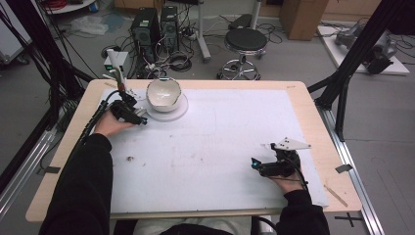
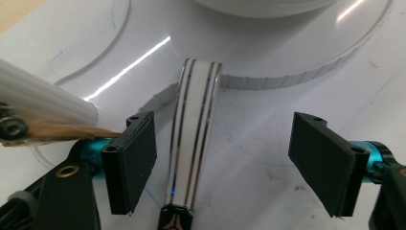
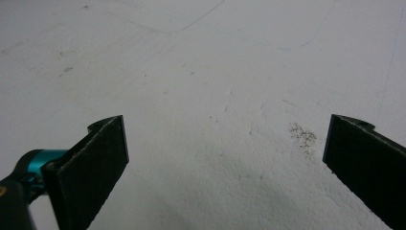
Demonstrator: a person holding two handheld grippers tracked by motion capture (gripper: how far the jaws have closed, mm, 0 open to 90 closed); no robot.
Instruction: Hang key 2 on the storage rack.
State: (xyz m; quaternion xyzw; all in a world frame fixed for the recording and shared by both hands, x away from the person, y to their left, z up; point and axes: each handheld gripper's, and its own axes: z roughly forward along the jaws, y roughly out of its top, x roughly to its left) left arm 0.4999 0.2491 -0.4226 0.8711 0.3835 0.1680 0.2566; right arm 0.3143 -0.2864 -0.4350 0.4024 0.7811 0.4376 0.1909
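White striped handle (image 2: 194,134) lies between the left gripper's (image 2: 220,163) unclenched jaws, touching neither; right gripper (image 3: 225,167) gapes.

White handle (image 2: 194,139) with dark stripes; black tool (image 2: 230,167).

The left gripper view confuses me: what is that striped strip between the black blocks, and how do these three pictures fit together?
A person at a table works with a handheld two-jaw tool in each hand. The high view looks down on the white-covered table; each of the other two pictures comes from a camera riding on one tool.

In the left gripper view, the black blocks are the left gripper's own jaws. Between them lies a flat white handle with dark stripes; the pads do not touch it, so nothing is held yet. Its far end rests at the edge of a clear round plate, on which a white bowl stands.

The right gripper hangs open over the bare table surface, holding nothing.
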